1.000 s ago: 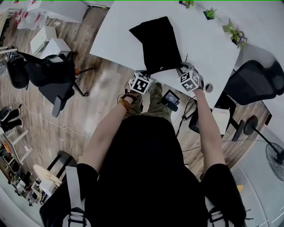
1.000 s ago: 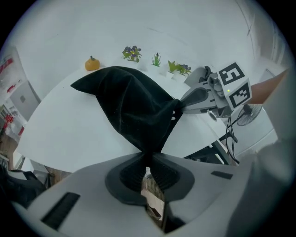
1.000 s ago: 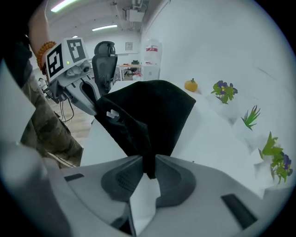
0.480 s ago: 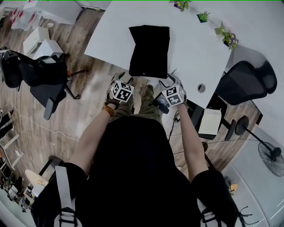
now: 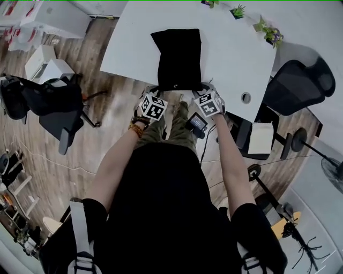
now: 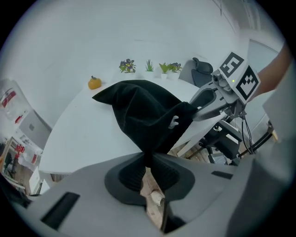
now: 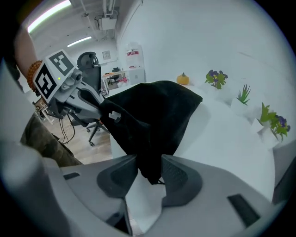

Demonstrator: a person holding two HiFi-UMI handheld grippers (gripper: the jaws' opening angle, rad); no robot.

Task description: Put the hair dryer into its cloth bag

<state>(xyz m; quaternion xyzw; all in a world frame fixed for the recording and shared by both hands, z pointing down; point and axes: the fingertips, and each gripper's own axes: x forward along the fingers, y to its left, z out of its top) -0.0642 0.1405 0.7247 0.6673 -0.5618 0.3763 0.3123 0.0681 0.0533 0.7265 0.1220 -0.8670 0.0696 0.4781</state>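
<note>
Though askew prev., cloth bag [image 5: 177, 56] now straighter

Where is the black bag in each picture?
Head view: black bag top centre, on the white table.
Left gripper view: black bag in the centre.
Right gripper view: black bag in the centre.
Shared landmark: potted plants at the table's far edge.

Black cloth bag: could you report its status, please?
Left gripper, right gripper: jaws just closed on black cloth bag, near edge. Bag lies on white table. Hair dryer unseen.
</note>
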